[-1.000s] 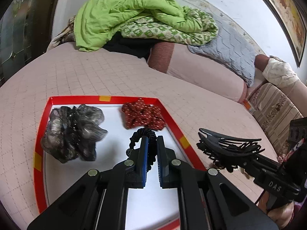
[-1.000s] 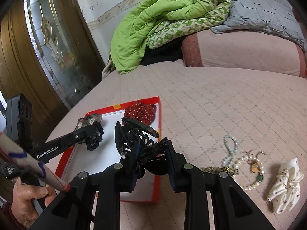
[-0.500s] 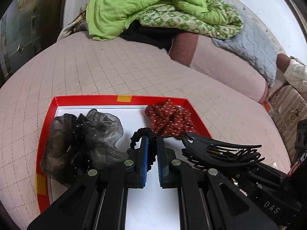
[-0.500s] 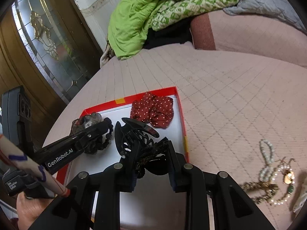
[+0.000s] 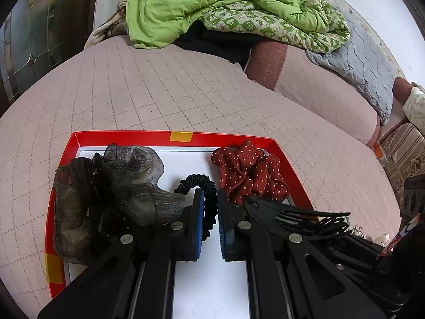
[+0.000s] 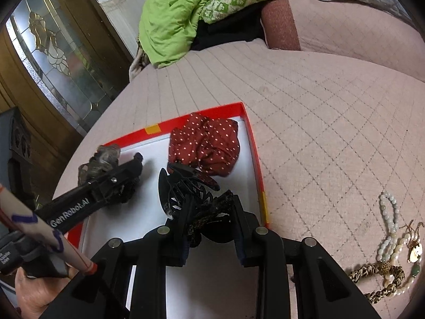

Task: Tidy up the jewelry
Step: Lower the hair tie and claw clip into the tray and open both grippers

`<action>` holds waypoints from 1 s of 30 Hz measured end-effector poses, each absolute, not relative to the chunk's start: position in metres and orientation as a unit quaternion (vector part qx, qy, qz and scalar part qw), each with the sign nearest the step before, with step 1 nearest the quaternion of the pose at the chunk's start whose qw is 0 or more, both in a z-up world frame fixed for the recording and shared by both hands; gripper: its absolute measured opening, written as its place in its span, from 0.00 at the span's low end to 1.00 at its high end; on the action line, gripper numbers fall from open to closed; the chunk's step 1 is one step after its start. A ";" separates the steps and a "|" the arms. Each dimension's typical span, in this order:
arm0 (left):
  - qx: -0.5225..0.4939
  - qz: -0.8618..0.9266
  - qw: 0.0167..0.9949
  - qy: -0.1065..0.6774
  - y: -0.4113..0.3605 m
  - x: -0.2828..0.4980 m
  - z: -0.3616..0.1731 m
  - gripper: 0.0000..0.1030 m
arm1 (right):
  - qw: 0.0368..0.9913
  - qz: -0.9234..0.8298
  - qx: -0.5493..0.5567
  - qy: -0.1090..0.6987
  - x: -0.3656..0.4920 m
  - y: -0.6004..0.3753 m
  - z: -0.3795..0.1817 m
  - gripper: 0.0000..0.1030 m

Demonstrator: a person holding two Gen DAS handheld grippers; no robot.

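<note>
A red-rimmed tray (image 5: 127, 134) with a white floor lies on the pink quilted bed. In it are a grey sheer scrunchie (image 5: 114, 186) at the left and a red dotted scrunchie (image 5: 249, 170) at the far right. My left gripper (image 5: 211, 199) is shut on a black coiled hair tie (image 5: 196, 182) low over the tray's middle. My right gripper (image 6: 209, 202) has a black claw clip (image 6: 183, 188) between its pads over the tray's right side, just in front of the red scrunchie (image 6: 207, 146). Its jaws are opening slightly.
On the bed to the right of the tray (image 6: 255, 148) lie a pearl bracelet (image 6: 389, 212), a gold pendant (image 6: 414, 250) and a leopard-print band (image 6: 379, 279). A green quilt (image 5: 212, 2) and pillows are piled at the back. A glass-panelled wooden door (image 6: 53, 53) stands at the left.
Both grippers have come forward and down over the tray, still with the hair tie and the claw clip. The clip has moved from beyond the tray's right edge to over its floor.
</note>
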State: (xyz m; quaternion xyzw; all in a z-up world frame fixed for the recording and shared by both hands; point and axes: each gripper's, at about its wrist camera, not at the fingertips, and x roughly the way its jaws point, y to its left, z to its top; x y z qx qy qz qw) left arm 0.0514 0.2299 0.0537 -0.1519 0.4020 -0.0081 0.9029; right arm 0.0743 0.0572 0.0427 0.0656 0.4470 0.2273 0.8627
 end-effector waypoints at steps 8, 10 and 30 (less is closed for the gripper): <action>-0.156 -0.008 0.907 0.390 0.230 0.048 0.057 0.33 | 0.859 0.238 0.053 0.449 0.068 0.059 0.044 0.56; -0.165 -0.012 0.907 0.389 0.229 0.049 0.058 0.33 | 0.864 0.239 0.047 0.441 0.065 0.059 0.049 0.57; -0.182 -0.065 0.930 0.313 0.202 0.014 0.088 0.34 | 0.903 0.195 0.122 0.362 0.031 -0.057 0.116 0.58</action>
